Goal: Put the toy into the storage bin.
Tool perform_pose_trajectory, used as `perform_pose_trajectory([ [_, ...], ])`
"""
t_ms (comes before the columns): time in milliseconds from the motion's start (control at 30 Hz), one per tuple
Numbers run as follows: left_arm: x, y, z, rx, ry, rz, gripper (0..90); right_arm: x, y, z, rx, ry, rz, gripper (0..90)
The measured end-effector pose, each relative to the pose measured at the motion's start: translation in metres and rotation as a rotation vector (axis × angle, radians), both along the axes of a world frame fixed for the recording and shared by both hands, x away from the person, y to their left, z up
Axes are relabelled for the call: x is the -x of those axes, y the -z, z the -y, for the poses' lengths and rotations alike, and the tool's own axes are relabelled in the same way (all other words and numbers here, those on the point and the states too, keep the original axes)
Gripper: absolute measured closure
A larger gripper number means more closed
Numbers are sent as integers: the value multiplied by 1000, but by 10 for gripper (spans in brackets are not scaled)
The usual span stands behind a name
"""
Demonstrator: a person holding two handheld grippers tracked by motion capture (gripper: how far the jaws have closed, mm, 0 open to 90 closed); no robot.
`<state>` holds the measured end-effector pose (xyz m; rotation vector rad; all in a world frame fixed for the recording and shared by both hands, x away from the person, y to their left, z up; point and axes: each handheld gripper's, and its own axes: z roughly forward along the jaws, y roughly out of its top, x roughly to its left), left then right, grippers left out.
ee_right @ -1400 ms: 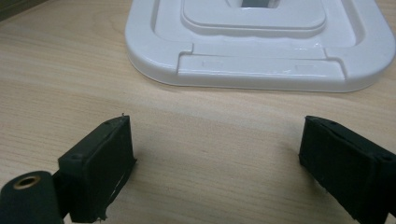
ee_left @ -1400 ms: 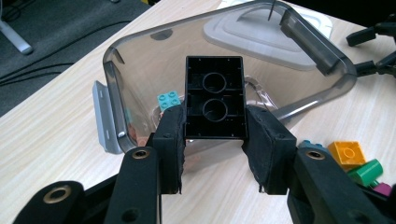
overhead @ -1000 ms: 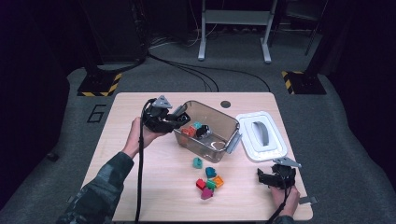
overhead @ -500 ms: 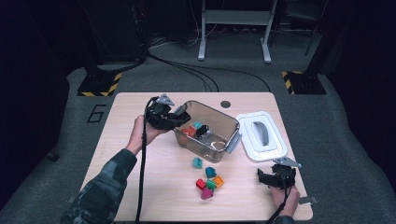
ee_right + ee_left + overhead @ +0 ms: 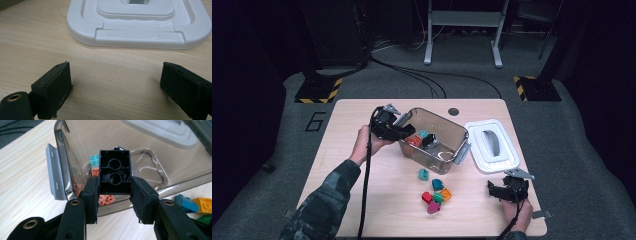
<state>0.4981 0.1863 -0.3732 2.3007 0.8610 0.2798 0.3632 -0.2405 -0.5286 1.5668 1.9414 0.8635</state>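
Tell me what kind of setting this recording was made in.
Probably a lab or studio recording bay: a small wooden table on grey carpet, hazard-striped stand bases, cables across the floor and a metal frame behind, in a dark room.

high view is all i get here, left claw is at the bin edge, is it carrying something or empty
Observer: The left claw is shut on a black brick, hollow underside facing its camera.
Operator: is it over the bin yet
Observer: In the left gripper view the brick sits in front of the clear bin wall, with teal and orange bricks inside beyond it.
Operator: and the right claw, holding anything
Observer: No, the right claw is open, with bare table between its jaws.
Operator: what is it facing
Observer: The white lid, lying flat on the table just ahead.
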Motion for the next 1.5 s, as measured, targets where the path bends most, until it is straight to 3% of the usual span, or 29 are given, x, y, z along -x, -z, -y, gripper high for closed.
perform_pose_trajectory([
  [300, -2, 2, 2, -36, 11, -33, 587, 0, 0, 0, 0, 0, 0, 90],
  [533, 1, 0, 0, -14, 1, -37, 537, 0, 0, 0, 0, 0, 0, 91],
  [900, 28, -17, -12, 52, -25, 44, 290, 0, 0, 0, 0, 0, 0, 91],
  [1033, 38, -18, -14, 47, -21, 64, 245, 0, 0, 0, 0, 1, 0, 91],
  [1500, 63, 10, -20, 89, -29, 86, 155, 0, 0, 0, 0, 1, 0, 92],
])
